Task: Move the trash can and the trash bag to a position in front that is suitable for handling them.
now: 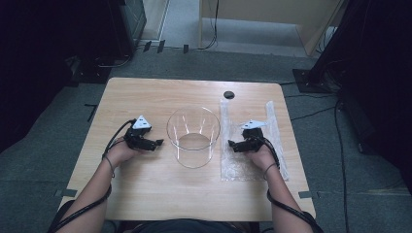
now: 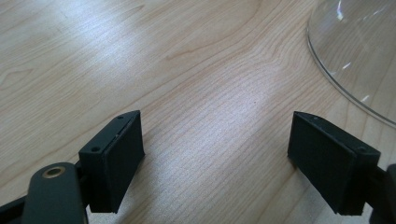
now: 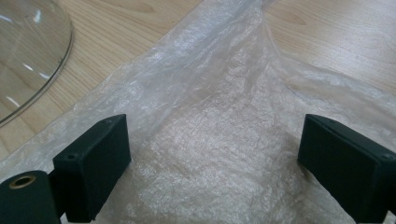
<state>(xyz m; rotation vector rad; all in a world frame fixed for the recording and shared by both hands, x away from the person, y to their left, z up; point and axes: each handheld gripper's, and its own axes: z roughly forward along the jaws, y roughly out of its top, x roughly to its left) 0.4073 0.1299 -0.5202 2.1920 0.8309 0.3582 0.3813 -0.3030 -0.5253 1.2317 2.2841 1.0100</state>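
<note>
Left gripper (image 1: pixel 156 143) and right gripper (image 1: pixel 232 144) flank the glass container (image 1: pixel 193 136) mid-tabletop, jaws released; the right one hovers over the plastic bag (image 1: pixel 228 165) near the right edge.

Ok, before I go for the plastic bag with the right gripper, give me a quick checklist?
1. Right gripper jaws open: ok.
2. Plastic bag under those jaws, flat on the table: ok.
3. Left gripper open, nothing between its jaws: ok.
4. Glass bowl upright between the grippers, apart from both: ok.
5. Bowl empty: ok, as far as the high view shows.
6. Which edge of the bag opens: cannot tell.
</note>
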